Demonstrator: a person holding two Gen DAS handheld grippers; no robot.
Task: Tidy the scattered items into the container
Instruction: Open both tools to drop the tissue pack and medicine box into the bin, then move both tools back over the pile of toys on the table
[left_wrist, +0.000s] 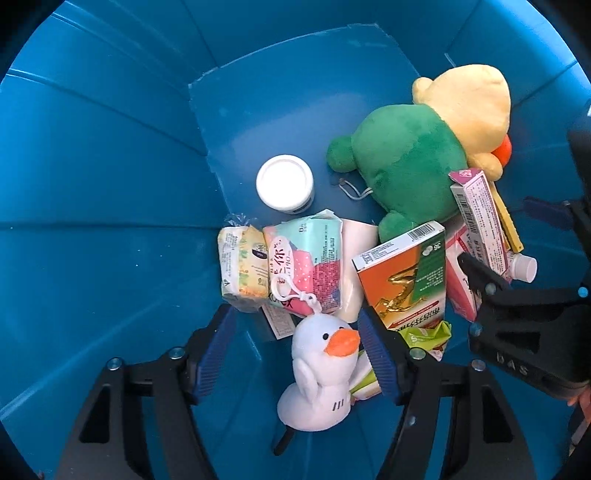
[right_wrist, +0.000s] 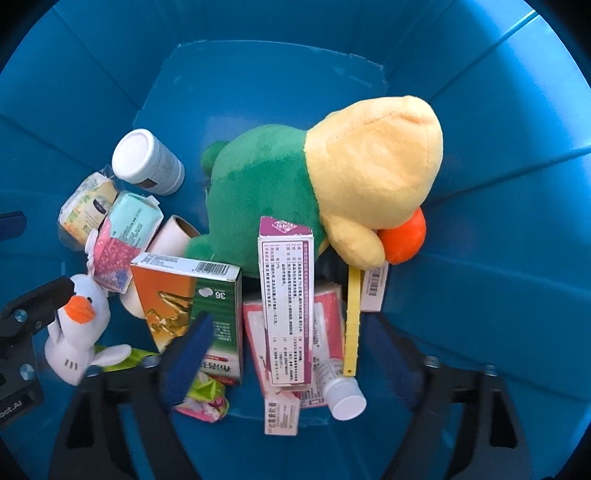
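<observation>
Blue container (left_wrist: 110, 184), orange-green box (left_wrist: 406, 280) marked "36", white duck plush (left_wrist: 321, 369) between left gripper's (left_wrist: 295, 354) parted jaws, right gripper's (right_wrist: 288, 354) jaws wide apart

Everything's in the bin (left_wrist: 110, 184): jar (left_wrist: 285, 182) far left, plush toy (left_wrist: 410, 162) far right, boxes (left_wrist: 404, 273) near it, duck (left_wrist: 321, 369) nearest, packets (left_wrist: 280, 258) left.

Left gripper (left_wrist: 295, 354) points straight down, jaws spread wide at the bottom of the frame; right gripper (right_wrist: 291, 354) likewise points down, jaws apart, gripping nothing.
</observation>
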